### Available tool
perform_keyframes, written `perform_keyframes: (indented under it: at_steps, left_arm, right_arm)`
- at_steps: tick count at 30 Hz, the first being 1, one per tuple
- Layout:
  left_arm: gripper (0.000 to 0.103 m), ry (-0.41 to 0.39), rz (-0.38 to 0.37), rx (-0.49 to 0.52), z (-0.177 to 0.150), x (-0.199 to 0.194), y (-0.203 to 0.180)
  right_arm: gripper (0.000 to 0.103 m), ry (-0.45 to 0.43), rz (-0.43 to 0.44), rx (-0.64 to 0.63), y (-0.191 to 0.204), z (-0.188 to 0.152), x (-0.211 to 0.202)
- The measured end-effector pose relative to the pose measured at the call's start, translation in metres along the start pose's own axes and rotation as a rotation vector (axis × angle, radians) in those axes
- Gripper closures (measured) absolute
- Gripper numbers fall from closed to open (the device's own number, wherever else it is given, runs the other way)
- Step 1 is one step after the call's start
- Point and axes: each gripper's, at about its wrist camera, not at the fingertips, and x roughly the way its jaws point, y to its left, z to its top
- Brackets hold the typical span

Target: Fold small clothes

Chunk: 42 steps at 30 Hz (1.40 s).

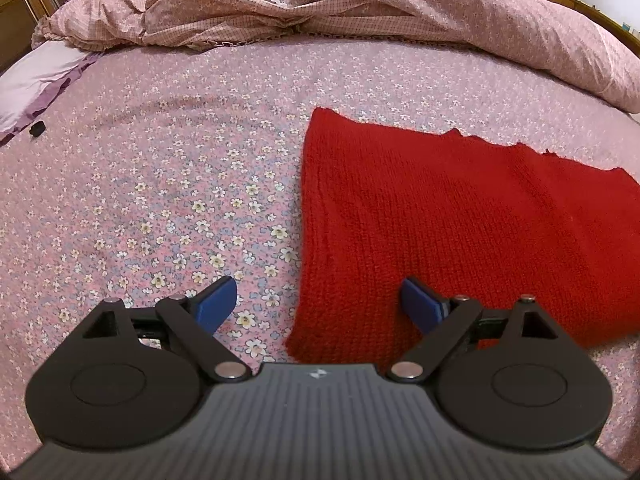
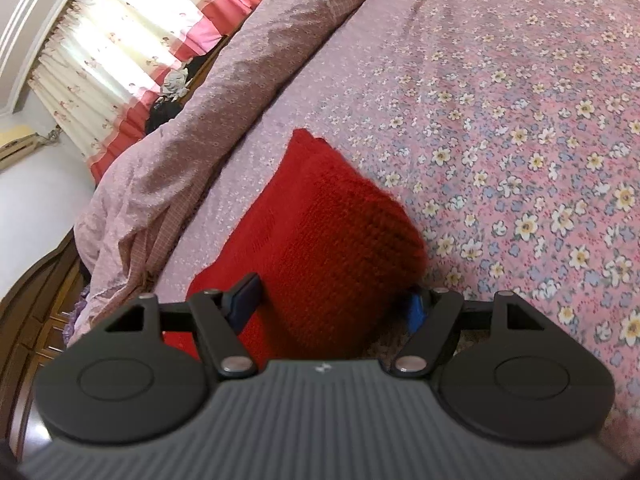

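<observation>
A red knitted garment (image 1: 460, 232) lies flat on the floral bedsheet (image 1: 160, 184), to the right in the left wrist view. My left gripper (image 1: 318, 304) is open and empty, low over the garment's near left corner, its right finger over the knit. In the right wrist view the red garment (image 2: 320, 232) rises in a fold between the jaws of my right gripper (image 2: 336, 304). That gripper is open wide, with the knit bulging between its blue pads (image 2: 246, 300); the right pad is partly hidden behind the cloth.
A crumpled pink quilt (image 1: 320, 12) lies along the far side of the bed. A purple-trimmed pillow (image 1: 36, 80) and a small black object (image 1: 37, 129) lie at the far left. A curtained window (image 2: 120, 48) and wooden bed frame (image 2: 40, 304) show in the right wrist view.
</observation>
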Motion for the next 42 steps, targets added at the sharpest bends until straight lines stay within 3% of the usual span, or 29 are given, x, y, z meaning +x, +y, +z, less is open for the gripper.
perform_keyframes:
  at_steps: [13,25,32,35,42]
  left_arm:
    - [0.011,0.004,-0.001,-0.002,0.001,0.0,0.0]
    - [0.011,0.005,-0.001,-0.001,0.001,0.001,0.0]
    - [0.011,0.008,-0.003,0.002,0.001,0.0,0.001]
    - [0.011,0.009,-0.001,0.005,0.002,0.001,0.001]
    - [0.011,0.011,-0.002,0.005,0.004,-0.002,0.002]
  right_arm:
    - [0.031,-0.006,0.017,0.05,-0.004,0.007,0.005]
    - [0.038,-0.011,0.002,0.062,-0.005,0.006,0.004]
    - [0.037,-0.037,0.045,0.176,-0.016,0.01,-0.001]
    - [0.041,-0.052,0.041,0.213,-0.018,0.011,-0.002]
    - [0.065,-0.025,0.068,0.193,-0.02,0.015,-0.003]
